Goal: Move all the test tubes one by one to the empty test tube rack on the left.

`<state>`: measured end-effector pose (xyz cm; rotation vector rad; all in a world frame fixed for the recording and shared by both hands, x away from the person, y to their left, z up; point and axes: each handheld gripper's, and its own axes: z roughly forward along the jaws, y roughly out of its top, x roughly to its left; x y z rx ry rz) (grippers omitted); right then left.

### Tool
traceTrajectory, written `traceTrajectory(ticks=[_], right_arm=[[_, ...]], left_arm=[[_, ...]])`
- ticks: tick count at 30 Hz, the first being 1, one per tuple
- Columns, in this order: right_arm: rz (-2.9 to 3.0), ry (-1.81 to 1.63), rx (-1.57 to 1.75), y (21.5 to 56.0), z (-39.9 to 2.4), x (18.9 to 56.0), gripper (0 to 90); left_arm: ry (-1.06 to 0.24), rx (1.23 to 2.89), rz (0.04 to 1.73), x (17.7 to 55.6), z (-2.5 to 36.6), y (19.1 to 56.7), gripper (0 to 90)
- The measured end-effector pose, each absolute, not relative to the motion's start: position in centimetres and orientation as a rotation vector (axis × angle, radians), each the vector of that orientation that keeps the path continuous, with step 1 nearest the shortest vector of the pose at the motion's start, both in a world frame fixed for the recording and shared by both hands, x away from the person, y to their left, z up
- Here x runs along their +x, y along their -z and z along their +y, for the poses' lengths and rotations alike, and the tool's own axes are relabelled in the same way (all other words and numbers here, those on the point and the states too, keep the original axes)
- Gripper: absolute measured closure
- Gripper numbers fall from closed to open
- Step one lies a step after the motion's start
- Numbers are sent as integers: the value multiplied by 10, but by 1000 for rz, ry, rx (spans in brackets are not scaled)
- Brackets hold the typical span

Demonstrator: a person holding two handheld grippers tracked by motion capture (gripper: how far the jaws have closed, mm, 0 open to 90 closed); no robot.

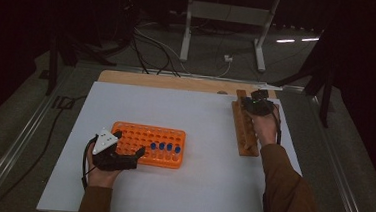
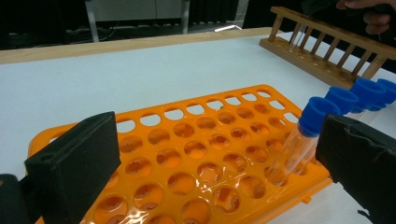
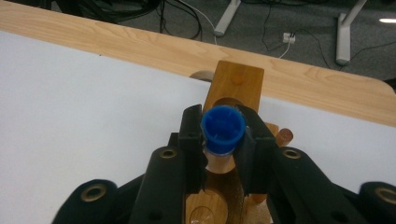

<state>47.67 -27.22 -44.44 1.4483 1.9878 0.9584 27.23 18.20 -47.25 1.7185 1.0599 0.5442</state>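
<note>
High view: left gripper (image 1: 137, 155) at near edge of orange plastic tube rack (image 1: 149, 144) on white table (image 1: 180, 185), right gripper (image 1: 252, 106) over long wooden tube rack (image 1: 244, 127). Left gripper view: jaws wide apart, nothing held, blue-capped clear tubes (image 2: 308, 135) beside right pad. Right gripper view: jaws clamped on blue-capped tube (image 3: 223, 128) above wooden rack's end hole.

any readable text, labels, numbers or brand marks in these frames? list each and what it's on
None can be read.
Orange plastic tube rack: no print or hole numbers visible.
Blue-capped clear tubes: no labels visible.
Blue-capped tube clamped in the right gripper: moulded ribs on the cap, no lettering.
Wooden tube rack: bare wood.
Left gripper with its grey three-cornered plate: no marking legible.
</note>
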Motion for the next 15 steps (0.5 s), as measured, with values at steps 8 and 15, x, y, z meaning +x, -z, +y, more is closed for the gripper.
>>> traceTrajectory(ticks=[8,15], right_arm=[[1990,-956,1455,446,-274,476,756],[1995,-936,1459,446,-274,476,760]], left_arm=[[-546,1721,1061,272,182,473,9],[-544,1720,1060,272,181,472,9]])
